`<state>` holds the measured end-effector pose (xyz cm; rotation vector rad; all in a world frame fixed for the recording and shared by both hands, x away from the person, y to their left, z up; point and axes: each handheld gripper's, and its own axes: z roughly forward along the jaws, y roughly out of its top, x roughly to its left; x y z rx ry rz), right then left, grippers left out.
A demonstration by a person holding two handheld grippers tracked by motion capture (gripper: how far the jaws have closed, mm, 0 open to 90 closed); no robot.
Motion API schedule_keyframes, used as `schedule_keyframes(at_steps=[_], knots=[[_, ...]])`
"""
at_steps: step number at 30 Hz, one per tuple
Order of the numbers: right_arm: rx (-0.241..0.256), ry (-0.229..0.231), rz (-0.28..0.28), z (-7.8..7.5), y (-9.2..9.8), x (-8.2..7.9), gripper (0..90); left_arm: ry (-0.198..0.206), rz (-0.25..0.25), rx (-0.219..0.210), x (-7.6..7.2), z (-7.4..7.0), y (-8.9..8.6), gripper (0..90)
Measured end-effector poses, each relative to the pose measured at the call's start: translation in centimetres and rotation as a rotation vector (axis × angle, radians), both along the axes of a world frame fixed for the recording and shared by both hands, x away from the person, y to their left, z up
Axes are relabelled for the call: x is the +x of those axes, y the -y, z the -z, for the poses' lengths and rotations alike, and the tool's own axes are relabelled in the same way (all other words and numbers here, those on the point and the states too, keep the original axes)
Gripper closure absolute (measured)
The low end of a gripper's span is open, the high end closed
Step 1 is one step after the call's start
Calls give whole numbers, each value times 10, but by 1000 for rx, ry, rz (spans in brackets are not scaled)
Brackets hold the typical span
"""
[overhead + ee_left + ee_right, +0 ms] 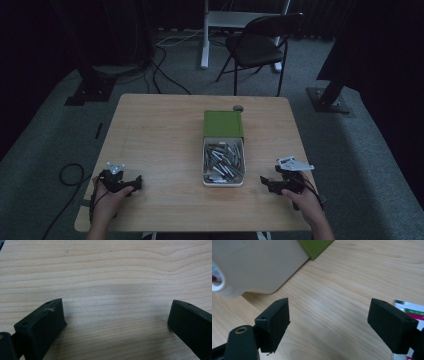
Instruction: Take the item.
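A white box [223, 161] full of several grey metal pieces sits in the middle of the wooden table [160, 140], with its green lid [223, 123] lying just behind it. My left gripper [136, 182] rests near the table's front left edge, open, with bare wood [112, 302] between its jaws. My right gripper [263, 182] rests at the front right, open, just right of the box. In the right gripper view the box's white wall [259, 267] and a corner of the green lid [314, 247] lie ahead of the empty jaws.
A small round dark thing [238, 108] lies at the table's far edge behind the lid. A printed label [412, 311] sits on the wood by my right jaw. Beyond the table stand a black folding chair [260, 45], stand bases and floor cables.
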<state>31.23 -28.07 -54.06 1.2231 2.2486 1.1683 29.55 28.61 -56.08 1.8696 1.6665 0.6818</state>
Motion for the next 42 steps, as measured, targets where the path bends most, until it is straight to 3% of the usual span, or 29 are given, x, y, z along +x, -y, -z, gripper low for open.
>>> schedule_keyframes(at_steps=[2,5,14,26,30,35,42], knots=[[-1,-2,-9,0,-2,-1,174,-1,1,1,0,0,0,15],[-5,-13,-70,3,-10,-4,173,-1,1,1,0,0,0,16],[-35,-17,-128,12,-25,-7,161,0,0,0,0,0,0,16],[-66,-29,-214,19,-31,-13,144,0,0,0,0,0,0,16],[-109,-25,-245,21,-35,-15,150,0,0,0,0,0,0,16],[-151,-1,-327,24,-39,-19,148,0,0,0,0,0,0,16],[-134,-3,-332,26,-40,-20,133,3,10,0,0,0,0,17]])
